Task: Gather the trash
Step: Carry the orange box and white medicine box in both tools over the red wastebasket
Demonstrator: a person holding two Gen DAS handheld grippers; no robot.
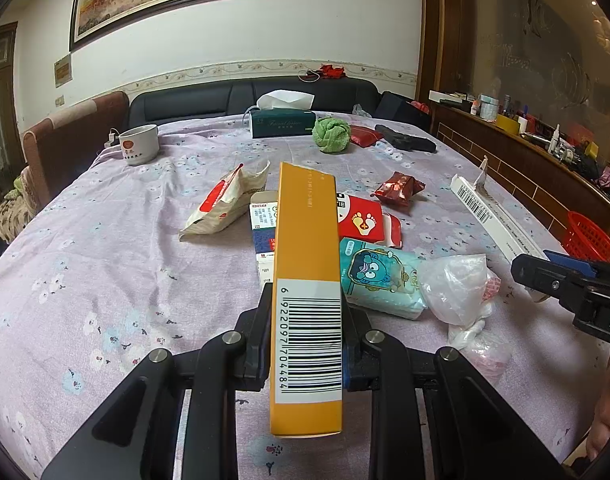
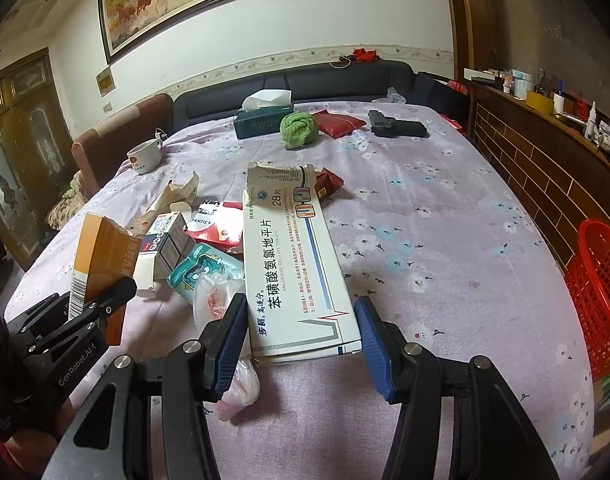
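Note:
My left gripper (image 1: pixel 307 320) is shut on a long orange box (image 1: pixel 307 272) with a barcode, held above the table; the box also shows in the right wrist view (image 2: pixel 101 256). My right gripper (image 2: pixel 301 324) holds a white medicine box (image 2: pixel 293 264) between its blue pads (image 2: pixel 371 340); the box also shows at the right of the left wrist view (image 1: pixel 493 216). On the table lie a torn white-red packet (image 1: pixel 221 208), a blue-white carton (image 1: pixel 265 232), a red foot-print packet (image 1: pixel 361 220), a teal tissue pack (image 1: pixel 381 276), a clear plastic bag (image 1: pixel 461 288) and a dark red snack wrapper (image 1: pixel 399 190).
A red plastic basket (image 2: pixel 601 292) stands beyond the table's right edge. At the far end are a white cup (image 1: pixel 139 144), a tissue box (image 1: pixel 283 120), a green cloth ball (image 1: pixel 331 134), a red pouch (image 2: pixel 339 122) and a black object (image 2: pixel 397 126). A flowered purple cloth (image 2: pixel 445 240) covers the table.

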